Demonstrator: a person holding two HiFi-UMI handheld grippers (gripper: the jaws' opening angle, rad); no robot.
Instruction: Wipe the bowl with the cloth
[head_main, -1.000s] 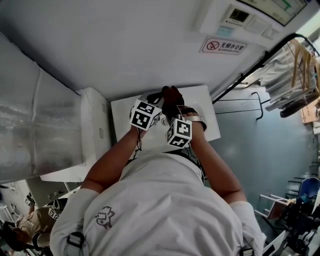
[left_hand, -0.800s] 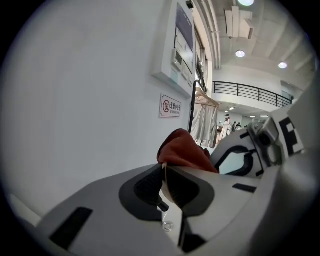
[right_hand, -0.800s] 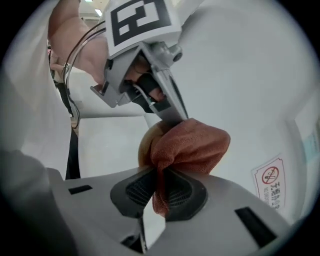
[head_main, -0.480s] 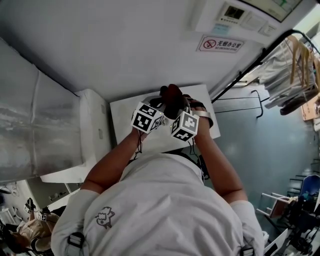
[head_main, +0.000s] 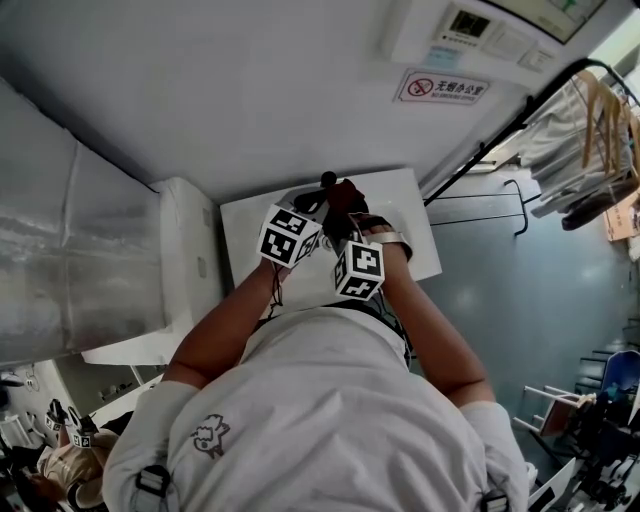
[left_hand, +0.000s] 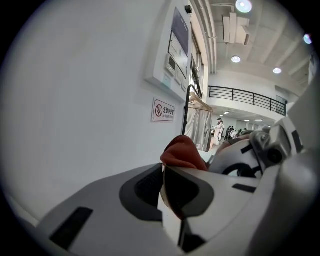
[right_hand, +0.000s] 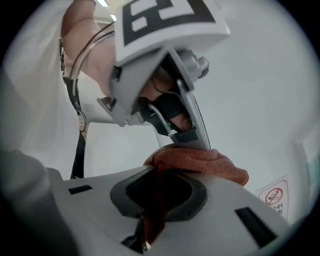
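In the head view both grippers meet over the white table (head_main: 245, 235). My left gripper (head_main: 310, 207) is shut on the rim of the bowl (head_main: 300, 197) and holds it up off the table. In the left gripper view the thin rim of the bowl (left_hand: 167, 202) sits pinched between the jaws of the left gripper (left_hand: 162, 172). My right gripper (head_main: 340, 217) is shut on a rust-red cloth (head_main: 346, 195). The bunched cloth (right_hand: 205, 162) bulges past the tips of the right gripper (right_hand: 157, 175) and lies against the bowl's grey edge (right_hand: 192, 107). The same cloth (left_hand: 182, 152) peeks over the left jaws.
A white wall stands close behind the table, with a no-smoking sign (head_main: 445, 90) and a control panel (head_main: 475, 35). A white cabinet (head_main: 185, 260) adjoins the table's left side. A clothes rack (head_main: 590, 130) stands at the right. People (head_main: 60, 465) are at the lower left.
Half a second ago the right gripper and cloth were farther out over the bowl; they have drawn back toward the person. The left gripper has kept still with the bowl.
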